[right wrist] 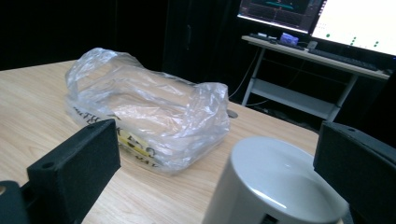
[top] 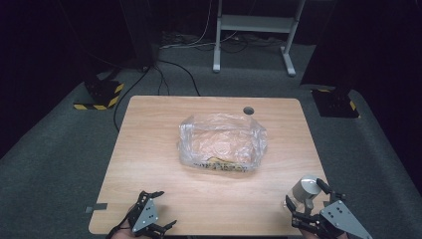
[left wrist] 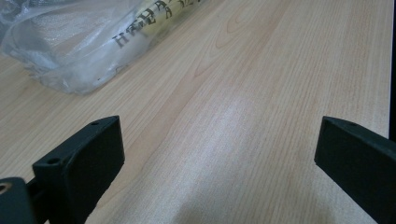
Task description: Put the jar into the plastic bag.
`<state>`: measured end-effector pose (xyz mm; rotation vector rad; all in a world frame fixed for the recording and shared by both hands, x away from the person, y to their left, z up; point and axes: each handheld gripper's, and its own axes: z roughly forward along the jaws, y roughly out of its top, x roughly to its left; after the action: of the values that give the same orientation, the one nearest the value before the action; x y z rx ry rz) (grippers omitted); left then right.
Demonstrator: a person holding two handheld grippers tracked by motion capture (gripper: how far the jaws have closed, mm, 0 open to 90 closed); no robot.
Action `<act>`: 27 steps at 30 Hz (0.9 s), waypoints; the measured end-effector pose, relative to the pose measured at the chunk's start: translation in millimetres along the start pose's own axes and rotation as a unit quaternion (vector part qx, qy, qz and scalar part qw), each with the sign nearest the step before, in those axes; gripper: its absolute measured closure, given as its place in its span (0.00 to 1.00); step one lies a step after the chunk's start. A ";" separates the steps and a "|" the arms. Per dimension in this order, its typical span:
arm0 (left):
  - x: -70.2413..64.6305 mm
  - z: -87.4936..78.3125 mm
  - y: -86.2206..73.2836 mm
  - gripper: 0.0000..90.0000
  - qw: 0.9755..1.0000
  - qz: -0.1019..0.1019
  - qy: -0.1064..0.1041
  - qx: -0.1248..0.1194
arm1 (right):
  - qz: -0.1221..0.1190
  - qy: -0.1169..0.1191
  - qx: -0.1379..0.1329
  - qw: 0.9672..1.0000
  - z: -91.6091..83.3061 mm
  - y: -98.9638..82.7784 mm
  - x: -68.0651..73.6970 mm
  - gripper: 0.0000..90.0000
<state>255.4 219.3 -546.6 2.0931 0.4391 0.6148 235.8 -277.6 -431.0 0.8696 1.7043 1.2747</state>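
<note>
Showing high view: clear plastic bag (top: 221, 143) mid-table (top: 149, 199), left gripper (top: 148, 219) lower left, right gripper (top: 318, 209) lower right by grey cylinder (top: 304, 189) | left gripper view: jaws wide apart, empty | right gripper view: jaws spread, cylinder (right wrist: 275, 186) between them, grip unclear; bag (right wrist: 149, 121) looks light, limp, slippery, pinch a crumpled rim

High view overhead, facing forward; both gripper views low, near table (top: 149, 129), sharing plastic bag (right wrist: 149, 112).

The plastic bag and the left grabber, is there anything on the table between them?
No, just bare wooden table lies between the left gripper and the plastic bag. The left gripper view and high view both show it.
</note>
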 end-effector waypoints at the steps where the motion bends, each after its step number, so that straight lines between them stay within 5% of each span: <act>1: 0.0 0.0 0.0 0.02 1.000 0.000 0.000 0.000 | 0.002 -0.002 0.000 1.000 -0.8 -0.1 -1.3 0.00; 16: 0.2 -0.1 -0.1 0.02 1.000 0.000 -0.001 -0.001 | 0.017 -0.015 0.006 1.000 -1.6 -7.6 -12.9 0.00; 27: -0.4 0.0 0.0 0.02 1.000 0.003 -0.002 0.001 | 0.052 -0.014 0.015 0.998 5.6 -22.3 -20.4 0.00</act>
<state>255.0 219.0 -546.7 2.0969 0.4313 0.6147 248.4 -298.9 -449.3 1.0010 1.6794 1.3013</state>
